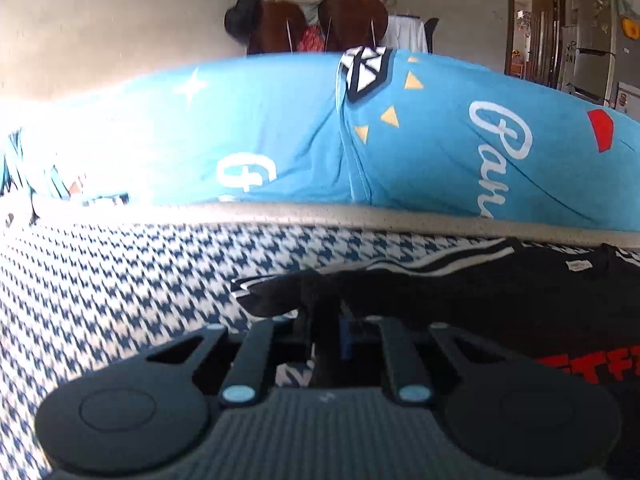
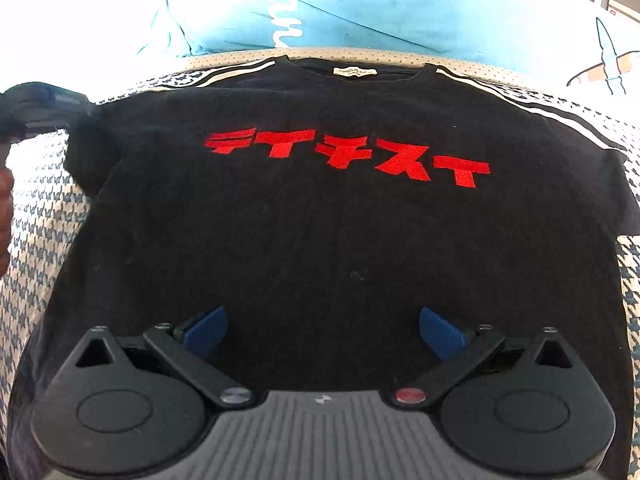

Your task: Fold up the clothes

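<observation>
Left gripper (image 1: 320, 316) clenched on black T-shirt's (image 2: 320, 232) sleeve edge. Right gripper (image 2: 322, 330) spread wide above shirt's lower front, gripping nothing.

The left black plastic claw (image 1: 326, 320) has a ribbed grey housing, two round black discs at its sides and straight black link bars ending in pale blue rivets; one blue pad (image 1: 346, 338) shows between them. The right black plastic claw (image 2: 323, 332) is built alike, with blue pads (image 2: 204, 336), small silver screws, one grey rivet and one red rivet.
</observation>
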Demonstrator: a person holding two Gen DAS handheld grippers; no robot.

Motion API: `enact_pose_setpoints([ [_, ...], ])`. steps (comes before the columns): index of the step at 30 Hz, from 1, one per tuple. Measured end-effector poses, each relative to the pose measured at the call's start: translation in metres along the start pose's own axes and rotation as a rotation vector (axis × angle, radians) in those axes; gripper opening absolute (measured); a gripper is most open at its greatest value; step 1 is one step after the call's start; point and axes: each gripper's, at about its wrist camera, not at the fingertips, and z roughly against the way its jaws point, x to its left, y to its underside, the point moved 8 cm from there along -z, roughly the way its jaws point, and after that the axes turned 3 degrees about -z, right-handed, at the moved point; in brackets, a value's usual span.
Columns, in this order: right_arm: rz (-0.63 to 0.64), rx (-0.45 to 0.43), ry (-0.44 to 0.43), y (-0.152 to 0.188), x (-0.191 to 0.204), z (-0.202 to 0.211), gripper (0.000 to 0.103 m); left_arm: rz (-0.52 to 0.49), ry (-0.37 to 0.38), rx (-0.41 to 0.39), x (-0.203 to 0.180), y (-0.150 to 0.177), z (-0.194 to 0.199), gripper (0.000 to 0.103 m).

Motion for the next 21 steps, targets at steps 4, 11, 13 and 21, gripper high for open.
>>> enact_pose_setpoints([
  [4, -0.009, 0.001, 0.010, 0.000, 0.000, -0.002, 0.103, 0.058, -0.021, 0.107, 0.014, 0.007, -0.016, 0.013],
  [11, -0.001, 0.006, 0.023, -0.001, 0.000, -0.002, 0.103, 0.171, -0.107, 0.219, 0.056, 0.026, -0.029, 0.023],
  [13, -0.001, 0.006, 0.024, -0.001, 0.001, -0.002, 0.103, 0.196, -0.136, 0.217, 0.068, 0.024, -0.030, 0.023],
  [21, 0.007, 0.002, 0.036, -0.003, 0.001, -0.004, 0.103, 0.398, -0.020, 0.209, 0.100, 0.015, -0.039, 0.030],
])
